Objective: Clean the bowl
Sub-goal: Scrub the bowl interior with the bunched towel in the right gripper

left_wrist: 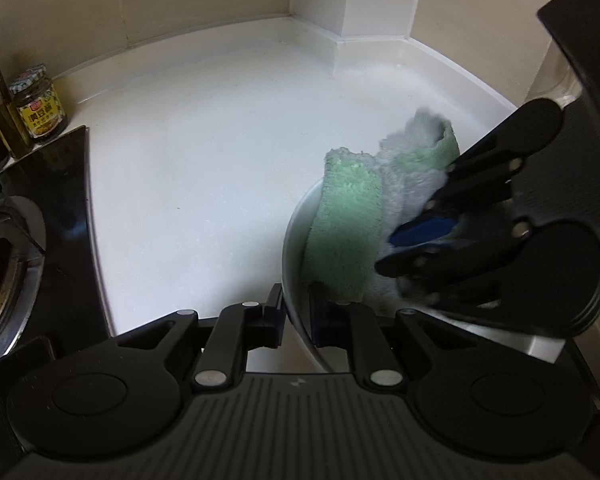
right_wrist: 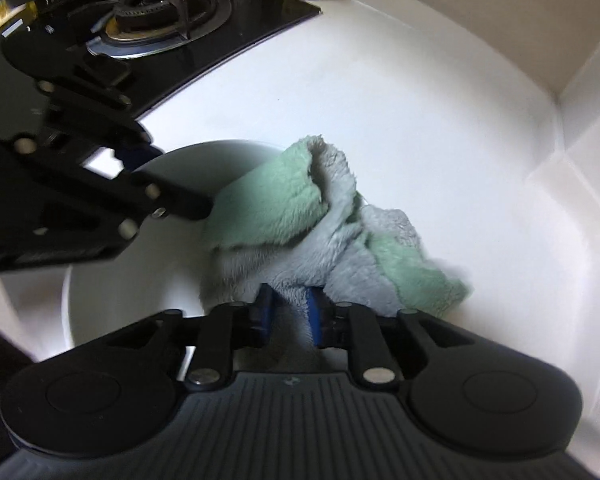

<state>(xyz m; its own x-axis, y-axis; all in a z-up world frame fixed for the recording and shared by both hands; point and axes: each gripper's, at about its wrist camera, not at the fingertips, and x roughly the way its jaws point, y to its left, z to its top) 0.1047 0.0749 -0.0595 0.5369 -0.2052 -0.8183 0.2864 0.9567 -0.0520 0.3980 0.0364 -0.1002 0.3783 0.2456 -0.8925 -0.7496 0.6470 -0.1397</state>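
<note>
The white bowl sits on the white table, near the corner where the beige wall meets a white pillar, and it is tipped so that its open side faces the right tongs. The left tongs are clenched on the bowl's rim: one black finger lies outside the wall and the other inside, with the thin white edge pinched between them. In the right wrist view the left tongs reach in from the left and meet the bowl at its far rim. A fluffy cloth, green on one face and pale grey on the other, is bunched up and draped over the bowl's rim, part of it lying inside the bowl and part spilling out onto the table. The right tongs are grasping this cloth: the grey pile fills the gap between the two blue pads, which press on it from both sides. From the left wrist view the right tongs come down from the right, their blue pad showing against the grey fabric inside the bowl. To the left of the bowl, well apart from it, a black glass hob with a gas burner is set into the table. Behind the hob, against the wall, stand a jar with a yellow label and a dark oil bottle just beside it.
</note>
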